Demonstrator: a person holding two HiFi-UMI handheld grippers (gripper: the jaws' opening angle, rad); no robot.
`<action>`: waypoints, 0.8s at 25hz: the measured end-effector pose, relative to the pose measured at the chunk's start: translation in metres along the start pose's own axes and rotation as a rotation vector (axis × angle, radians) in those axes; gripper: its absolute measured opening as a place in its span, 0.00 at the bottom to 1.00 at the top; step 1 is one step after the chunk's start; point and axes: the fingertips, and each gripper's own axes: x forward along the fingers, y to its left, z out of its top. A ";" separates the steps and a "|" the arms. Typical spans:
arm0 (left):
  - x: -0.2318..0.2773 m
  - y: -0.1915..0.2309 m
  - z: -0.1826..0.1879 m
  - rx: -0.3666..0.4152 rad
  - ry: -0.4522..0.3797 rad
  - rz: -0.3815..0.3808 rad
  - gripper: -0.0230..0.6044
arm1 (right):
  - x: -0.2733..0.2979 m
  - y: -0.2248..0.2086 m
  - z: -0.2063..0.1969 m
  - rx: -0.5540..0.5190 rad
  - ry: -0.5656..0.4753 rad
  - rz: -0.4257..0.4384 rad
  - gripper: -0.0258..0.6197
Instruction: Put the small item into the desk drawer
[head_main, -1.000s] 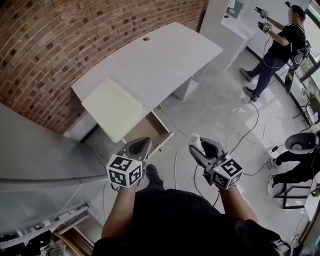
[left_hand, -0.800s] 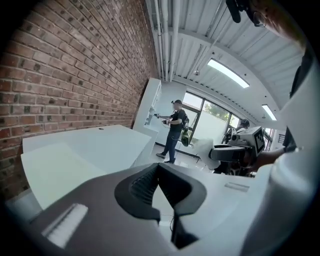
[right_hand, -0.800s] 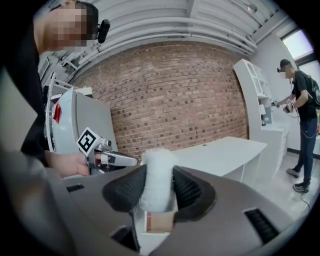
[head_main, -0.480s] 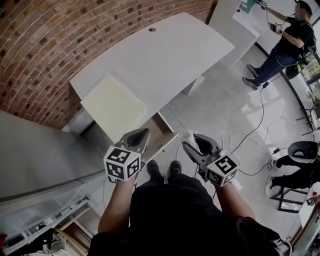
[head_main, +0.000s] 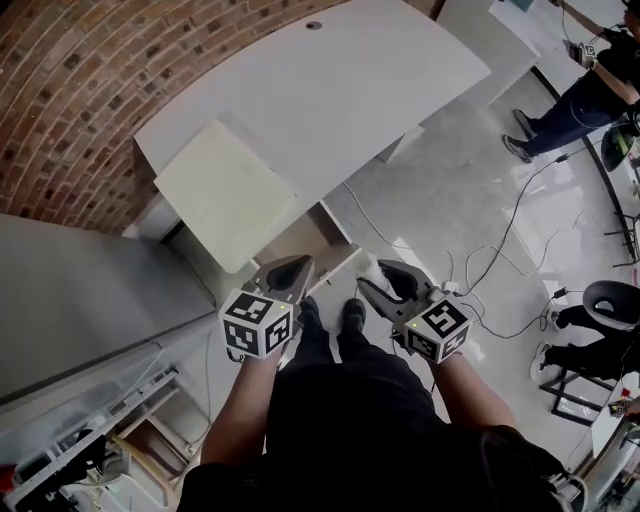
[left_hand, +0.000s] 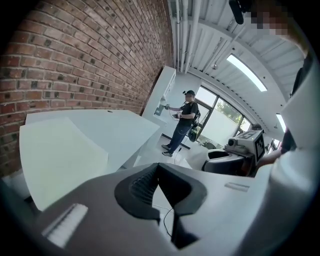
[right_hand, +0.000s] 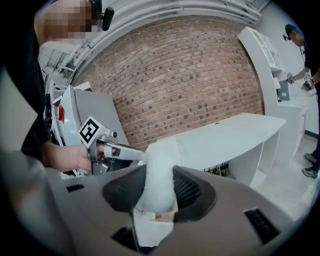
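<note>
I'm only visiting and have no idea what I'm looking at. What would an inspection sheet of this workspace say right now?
Surface: white desk, bare except for one pale sheet.
Job's things: small white item is held in the right gripper; desk drawer is open, with nothing seen in its visible part.
Clutter: pale sheet lies flat on the desk end above the drawer.
Grippers: left gripper has its jaws together and holds nothing; right gripper is closed on the small white item.
Cables: black cables trail across the floor.
Surroundings: brick wall runs behind the desk; a standing person is at the far right.
</note>
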 end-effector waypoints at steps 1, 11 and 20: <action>0.002 0.000 -0.003 -0.002 0.006 0.000 0.06 | 0.002 -0.001 -0.004 0.003 0.007 0.005 0.28; 0.021 0.005 -0.037 -0.041 0.060 -0.009 0.06 | 0.015 -0.013 -0.027 0.012 0.070 0.024 0.28; 0.054 0.008 -0.054 -0.045 0.078 -0.041 0.06 | 0.040 -0.041 -0.065 0.046 0.152 0.020 0.28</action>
